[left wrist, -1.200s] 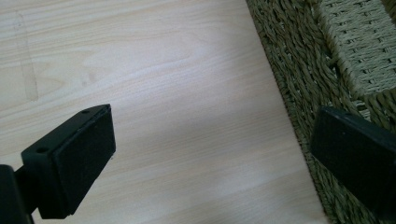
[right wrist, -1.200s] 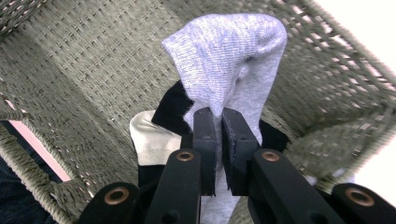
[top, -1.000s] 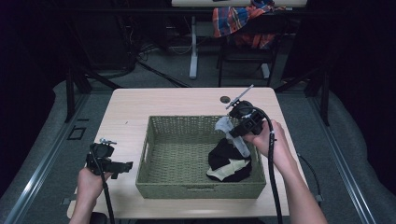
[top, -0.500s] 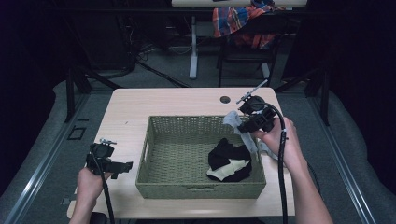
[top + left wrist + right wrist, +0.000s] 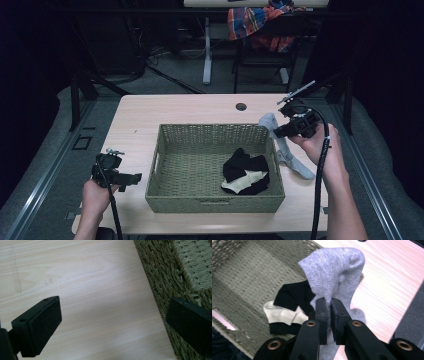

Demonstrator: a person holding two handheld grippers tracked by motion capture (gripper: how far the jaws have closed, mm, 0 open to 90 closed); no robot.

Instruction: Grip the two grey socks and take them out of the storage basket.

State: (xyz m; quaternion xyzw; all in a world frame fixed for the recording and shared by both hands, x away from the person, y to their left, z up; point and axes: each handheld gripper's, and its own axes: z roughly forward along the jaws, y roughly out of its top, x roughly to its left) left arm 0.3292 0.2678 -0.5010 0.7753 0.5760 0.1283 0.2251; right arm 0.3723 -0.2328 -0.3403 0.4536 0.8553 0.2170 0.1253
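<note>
At the left edge of the light wooden table, the person's left hand holds the left gripper low beside the woven basket; in the left gripper view its jaws stand spread wide apart over bare tabletop, with nothing between them and the basket's outer wall just past the right-hand jaw. The olive-green basket sits in the middle of the table, and toward its right front corner lies a black garment with a cream sock resting on top of it. A small dark hole marks the tabletop behind the basket. Beyond the basket's right wall, the right hand holds the right gripper raised above the table, its jaws pressed together on a grey sock. In the high view the sock hangs down outside the basket, its lower end lying on the table just beside the right wall. A plaid cloth is draped over a chair behind the table.
</note>
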